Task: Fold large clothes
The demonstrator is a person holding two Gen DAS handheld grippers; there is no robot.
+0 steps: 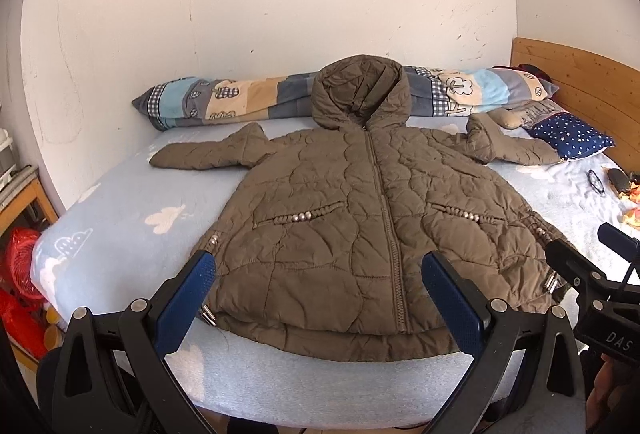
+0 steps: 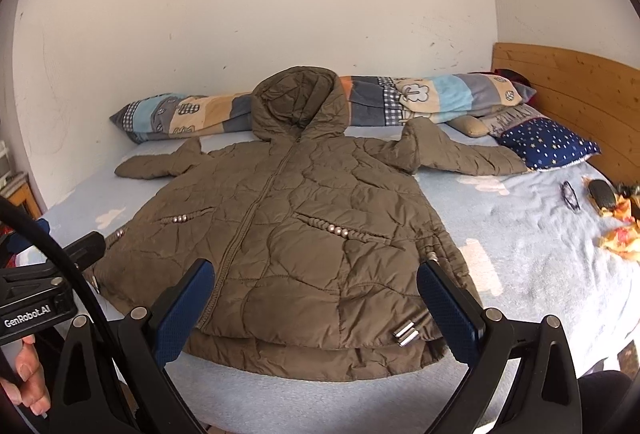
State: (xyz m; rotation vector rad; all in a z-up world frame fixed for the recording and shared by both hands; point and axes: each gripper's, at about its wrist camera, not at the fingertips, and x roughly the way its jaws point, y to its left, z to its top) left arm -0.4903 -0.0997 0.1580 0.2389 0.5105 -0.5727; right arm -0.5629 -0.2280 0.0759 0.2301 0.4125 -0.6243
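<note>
A brown quilted hooded jacket [image 1: 352,218] lies flat and face up on the bed, zipped, both sleeves spread out to the sides, hood against the far pillow roll. It also shows in the right wrist view [image 2: 296,234]. My left gripper [image 1: 318,274] is open and empty, held above the jacket's near hem. My right gripper [image 2: 316,286] is open and empty, above the hem toward the jacket's right side. The right gripper's body shows at the right edge of the left wrist view [image 1: 592,286].
The bed has a light blue cloud-print sheet [image 1: 120,218]. A long patchwork bolster [image 1: 224,101] lies along the wall. A starry blue pillow [image 2: 552,145], glasses [image 2: 570,195], a dark case [image 2: 602,193] and a wooden headboard [image 2: 572,101] are at right.
</note>
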